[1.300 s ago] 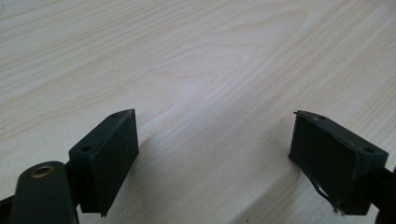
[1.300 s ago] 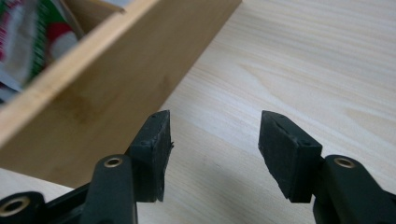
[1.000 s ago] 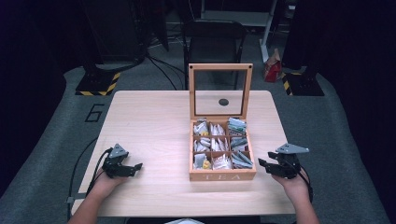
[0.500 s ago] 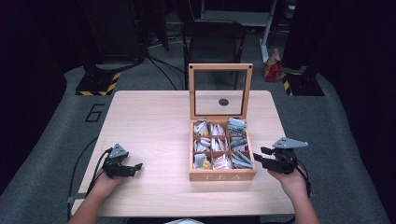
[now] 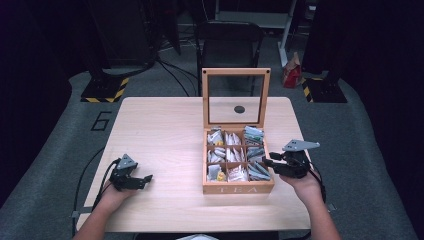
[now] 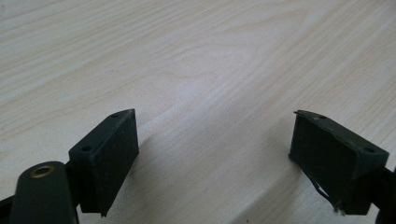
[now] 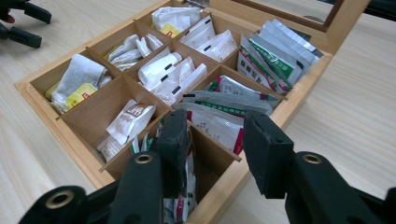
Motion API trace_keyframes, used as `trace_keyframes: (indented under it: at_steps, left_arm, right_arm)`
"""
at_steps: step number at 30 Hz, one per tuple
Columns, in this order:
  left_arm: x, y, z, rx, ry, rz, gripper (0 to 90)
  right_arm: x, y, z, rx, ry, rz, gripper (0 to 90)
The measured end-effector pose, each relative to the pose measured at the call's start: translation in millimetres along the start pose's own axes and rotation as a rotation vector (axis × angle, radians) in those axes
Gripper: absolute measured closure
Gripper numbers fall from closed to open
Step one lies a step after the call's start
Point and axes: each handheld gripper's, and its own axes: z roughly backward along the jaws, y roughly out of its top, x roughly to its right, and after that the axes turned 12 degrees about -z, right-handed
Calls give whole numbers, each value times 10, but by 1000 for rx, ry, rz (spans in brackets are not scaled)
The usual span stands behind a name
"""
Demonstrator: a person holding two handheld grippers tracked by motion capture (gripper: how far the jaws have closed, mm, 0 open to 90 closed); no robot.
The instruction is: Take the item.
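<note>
An open wooden tea box (image 5: 238, 189) stands right of the table's middle, its glass lid (image 5: 236, 97) upright at the back. Its compartments hold tea sachets (image 5: 227, 155). My right gripper (image 5: 267, 162) hovers at the box's right side, over the near-right compartments. In the right gripper view its jaws (image 7: 212, 133) have just been closing; they straddle a wooden divider and the ends of green-and-white sachets (image 7: 219, 100), and the pads press on nothing. My left gripper (image 5: 142, 181) rests open on the table at the left, with only bare wood between its jaws (image 6: 212, 140).
A white sachet (image 7: 133, 119) and a yellow-labelled tea bag (image 7: 74, 88) lie in neighbouring compartments. The box wall (image 7: 56, 133) stands close in front of the right gripper. A dark chair (image 5: 230, 45) stands beyond the table's far edge.
My right gripper has moved left towards the box and risen a little, and its jaws have narrowed. The left gripper has stayed where it was.
</note>
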Motion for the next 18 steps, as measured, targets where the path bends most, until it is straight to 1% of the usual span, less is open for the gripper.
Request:
trace_keyframes:
  at_steps: [8,10,13,15,18]
  left_arm:
    - [0,0,0,0,0,0,148]
    - [0,0,0,0,0,0,148]
    - [1,0,0,1,-1,3,148]
    - [1,0,0,1,-1,3,148]
    - [1,-1,0,1,-1,3,148]
  right_arm:
    - [-44,-63,-97,-12,8,8,616]
    - [-58,-91,-121,-15,7,22,625]
    - [-54,-102,-128,-15,14,27,635]
    - [-50,-113,-132,-17,17,21,640]
    - [-56,-142,-143,-36,24,24,671]
